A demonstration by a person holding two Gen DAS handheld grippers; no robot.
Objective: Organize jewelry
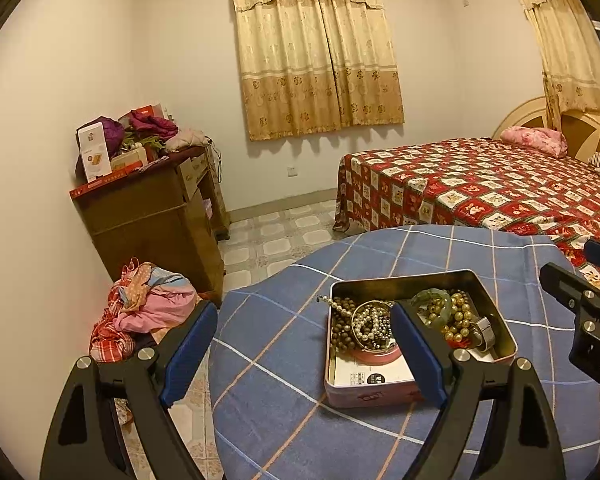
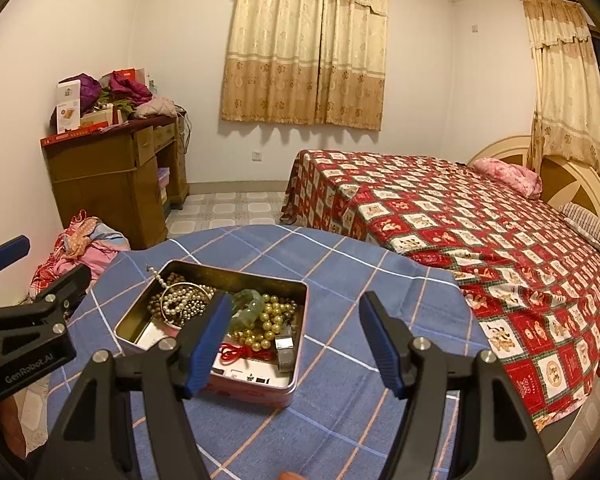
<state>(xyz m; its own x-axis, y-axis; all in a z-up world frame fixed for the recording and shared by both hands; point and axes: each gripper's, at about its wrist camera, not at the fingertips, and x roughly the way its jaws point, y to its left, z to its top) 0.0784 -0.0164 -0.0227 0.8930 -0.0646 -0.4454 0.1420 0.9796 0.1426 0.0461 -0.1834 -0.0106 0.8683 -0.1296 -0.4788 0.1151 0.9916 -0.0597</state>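
An open pink metal tin (image 1: 496, 322) (image 2: 132, 330) sits on the round table with a blue plaid cloth (image 1: 284, 364) (image 2: 352, 264). It holds bead necklaces (image 1: 342, 320) (image 2: 272, 322), a pearl strand (image 1: 370, 322) (image 2: 180, 300), a green bangle (image 1: 434, 300) (image 2: 250, 306), a red cord (image 2: 240, 352) and a silver ring (image 2: 286, 350). My left gripper (image 1: 304, 356) is open and empty, just left of and before the tin. My right gripper (image 2: 296, 344) is open and empty, above the tin's right front corner.
A bed with a red patterned cover (image 2: 460, 220) stands right of the table. A wooden cabinet piled with clothes and boxes (image 1: 148, 200) is at the left wall, with a clothes heap (image 1: 148, 308) on the tiled floor (image 1: 276, 236).
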